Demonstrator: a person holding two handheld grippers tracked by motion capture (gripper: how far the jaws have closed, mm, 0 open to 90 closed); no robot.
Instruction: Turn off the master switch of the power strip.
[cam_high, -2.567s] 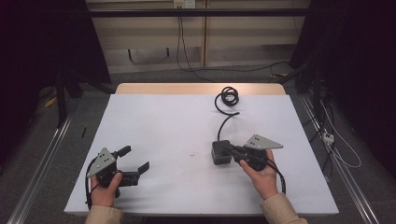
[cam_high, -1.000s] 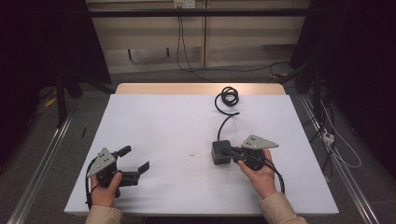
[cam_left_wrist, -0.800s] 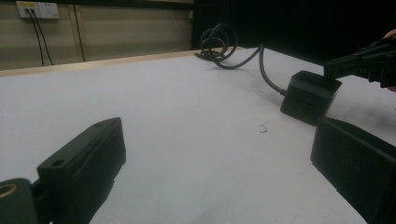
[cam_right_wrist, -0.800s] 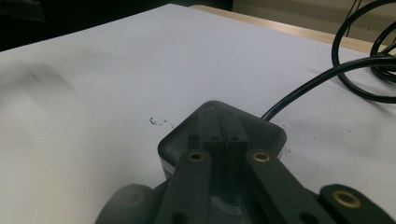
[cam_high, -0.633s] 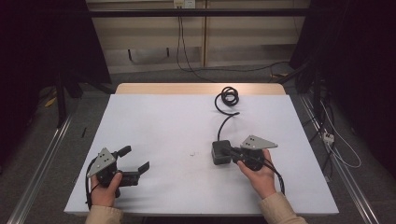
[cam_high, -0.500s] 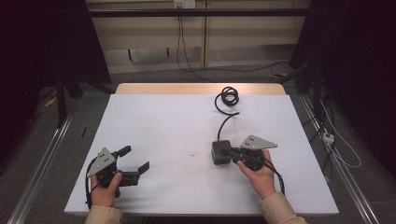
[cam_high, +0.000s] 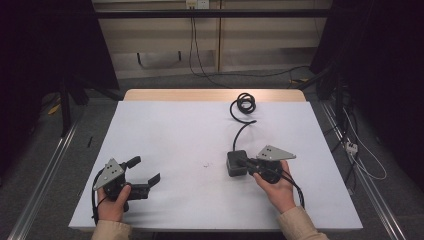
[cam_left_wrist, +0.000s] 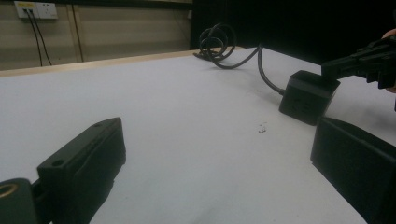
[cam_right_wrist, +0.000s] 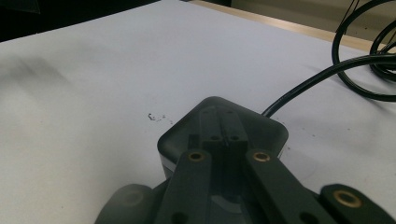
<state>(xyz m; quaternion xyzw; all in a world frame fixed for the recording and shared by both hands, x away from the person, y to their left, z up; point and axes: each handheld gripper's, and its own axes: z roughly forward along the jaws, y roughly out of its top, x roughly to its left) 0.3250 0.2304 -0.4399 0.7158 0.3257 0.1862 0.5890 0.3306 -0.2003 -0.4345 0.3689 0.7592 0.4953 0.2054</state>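
Black adapter (cam_high: 236, 163): lying on white table (cam_high: 175, 130) — cord coiling behind.
Right gripper (cam_high: 243, 162): jaws closed, tips resting atop it.
Left gripper (cam_high: 145, 171): gaping wide — empty.

White table (cam_high: 165, 130), faint scuff (cam_high: 206, 163)

The worktop (cam_high: 175, 145) is plain white, with a tan wooden edge at 12 o'clock. The power adapter (cam_high: 236, 163) and its coiled cable (cam_high: 243, 104) are black. Both grippers are black, each topped by a grey plate.
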